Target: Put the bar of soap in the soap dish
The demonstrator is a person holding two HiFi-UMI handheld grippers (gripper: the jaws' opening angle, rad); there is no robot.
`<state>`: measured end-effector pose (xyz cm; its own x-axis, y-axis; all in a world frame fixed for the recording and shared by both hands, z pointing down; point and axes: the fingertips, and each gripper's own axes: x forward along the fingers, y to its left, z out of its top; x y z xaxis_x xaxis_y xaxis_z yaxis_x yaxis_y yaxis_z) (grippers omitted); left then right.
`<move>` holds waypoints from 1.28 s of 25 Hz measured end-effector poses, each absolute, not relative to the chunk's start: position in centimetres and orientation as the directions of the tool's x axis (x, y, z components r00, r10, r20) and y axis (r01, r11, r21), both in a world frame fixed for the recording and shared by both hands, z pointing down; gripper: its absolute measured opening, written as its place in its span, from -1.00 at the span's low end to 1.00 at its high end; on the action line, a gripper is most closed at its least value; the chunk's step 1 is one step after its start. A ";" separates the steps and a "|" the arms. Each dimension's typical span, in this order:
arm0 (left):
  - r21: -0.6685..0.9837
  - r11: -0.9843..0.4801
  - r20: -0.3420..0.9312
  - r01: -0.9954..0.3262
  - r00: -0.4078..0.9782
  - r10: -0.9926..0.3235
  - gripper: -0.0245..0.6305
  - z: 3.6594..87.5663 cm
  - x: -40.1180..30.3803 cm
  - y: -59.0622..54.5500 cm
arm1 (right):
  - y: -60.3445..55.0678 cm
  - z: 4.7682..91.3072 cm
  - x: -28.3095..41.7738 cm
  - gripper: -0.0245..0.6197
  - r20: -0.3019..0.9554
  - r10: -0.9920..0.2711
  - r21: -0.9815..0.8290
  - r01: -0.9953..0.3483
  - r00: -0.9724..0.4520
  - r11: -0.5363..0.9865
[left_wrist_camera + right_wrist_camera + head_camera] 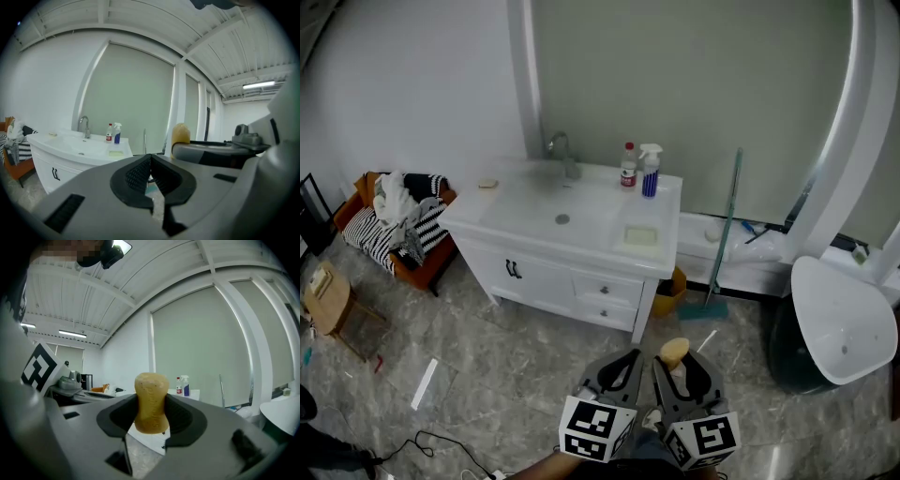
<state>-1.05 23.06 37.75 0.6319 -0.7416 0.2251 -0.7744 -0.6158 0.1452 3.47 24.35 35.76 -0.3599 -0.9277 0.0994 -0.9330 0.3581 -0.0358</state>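
A yellowish bar of soap (pixel 674 352) stands upright between the jaws of my right gripper (pixel 680 367), which is shut on it; the right gripper view shows the soap (pixel 151 401) pinched at its middle. My left gripper (pixel 626 367) hangs beside it, shut and empty, its pads (pixel 140 172) meeting. Both are low over the floor, well in front of the white vanity (pixel 534 267). A pale green soap dish (pixel 641 235) lies on the vanity top, right of the basin; in the left gripper view the dish (pixel 115 153) shows far off.
On the vanity stand a faucet (pixel 562 155), a red-capped bottle (pixel 628 166), a blue spray bottle (pixel 650 172) and a small tan item (pixel 488 184). A mop (pixel 724 234) and yellow bucket (pixel 673 291) are to its right, a white toilet (pixel 844 323) further right, a clothes-laden chair (pixel 398 220) left.
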 end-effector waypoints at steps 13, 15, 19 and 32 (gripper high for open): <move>0.147 -0.594 0.250 -0.791 0.611 -0.751 -0.89 38.7 1.2 17.3 | 17.9 37.0 5.9 -0.35 0.136 -0.917 -0.082 -0.927 -0.375 0.367; 0.149 -0.590 0.253 -0.793 0.608 -0.753 -0.89 38.9 1.9 16.2 | 16.7 37.2 6.6 -0.35 0.140 -0.915 -0.083 -0.925 -0.379 0.371; 0.146 -0.587 0.257 -0.796 0.604 -0.755 -0.89 39.2 3.4 13.8 | 14.4 37.7 7.9 -0.35 0.151 -0.910 -0.096 -0.922 -0.385 0.374; 0.140 -0.554 0.284 -0.821 0.569 -0.772 -0.89 39.4 7.9 6.8 | 6.9 38.6 12.5 -0.35 0.201 -0.880 -0.163 -0.900 -0.431 0.404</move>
